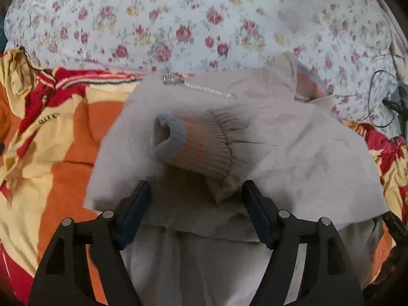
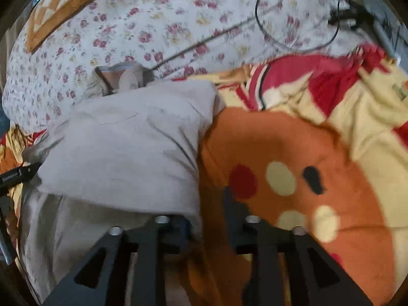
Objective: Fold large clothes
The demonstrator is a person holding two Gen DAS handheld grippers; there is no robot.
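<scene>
Currently: beige jacket partly folded on the orange blanket, cuff laid across its middle; further folds likely remain. Left gripper open, empty, above it. Right gripper part open, empty, at the jacket's right edge.

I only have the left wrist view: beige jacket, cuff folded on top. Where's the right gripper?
Observer: Right gripper sits at the jacket's right edge, over the orange blanket. Nothing visibly clamped; jaws part open, image blurred.
Operator: Anything beyond that side?
Observer: A black cable loops on the floral sheet behind the blanket.
Operator: Top left, past the sheet?
Observer: An orange checked cushion lies at the far corner.
</scene>
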